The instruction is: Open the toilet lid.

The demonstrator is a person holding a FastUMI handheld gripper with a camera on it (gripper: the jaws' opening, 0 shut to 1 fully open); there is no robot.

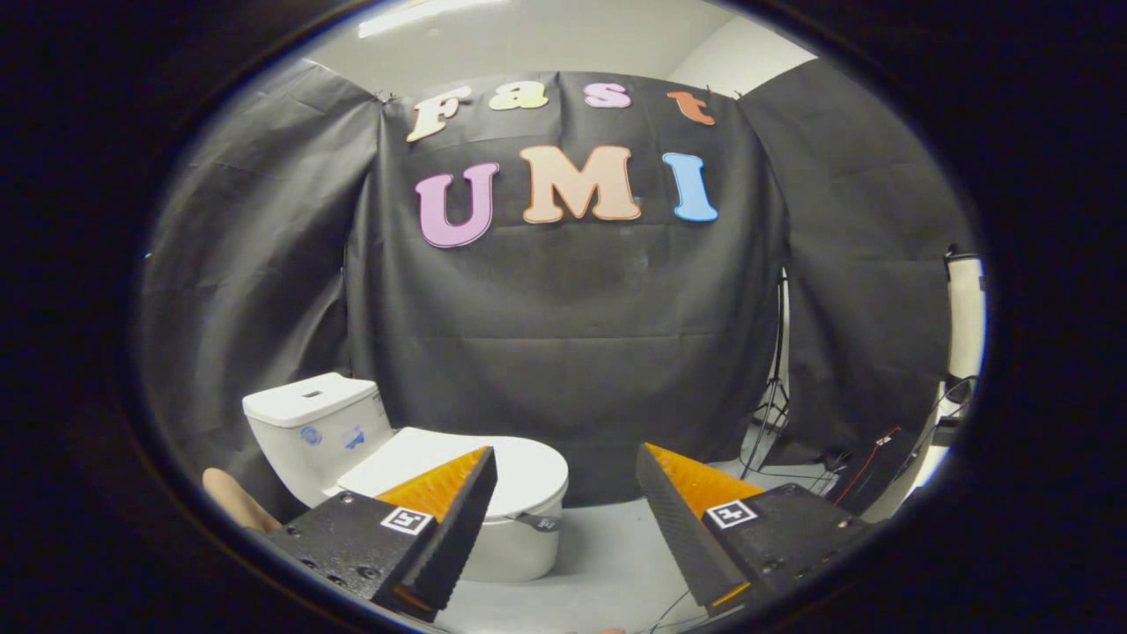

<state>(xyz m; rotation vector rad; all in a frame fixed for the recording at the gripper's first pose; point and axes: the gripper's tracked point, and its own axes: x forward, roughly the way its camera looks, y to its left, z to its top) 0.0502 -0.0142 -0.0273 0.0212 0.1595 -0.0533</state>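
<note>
The tongs (566, 458) stand released, their two fingers spread wide with nothing between them, held above the floor (607, 555). The white toilet (519, 546) sits ahead of the tongs and off toward ten o'clock, partly hidden behind the left finger (449, 506). Its lid (528, 471) lies down flat and closed over the bowl. The toilet's long axis runs from the tank (317, 423) at about ten o'clock to the rounded front of the lid at about four o'clock, so the front points toward the gap between the fingers, and the hinge end lies against the tank. A small dark strap or tab (539, 521) hangs at the lid's front edge, just beside the left finger's tip. The right finger (678, 511) is well apart from the toilet, over bare floor. Behind the toilet hangs the black cloth wall (572, 352). At about three o'clock a stand (775, 387) and cables (867, 458) show in a gap in the cloth.
</note>
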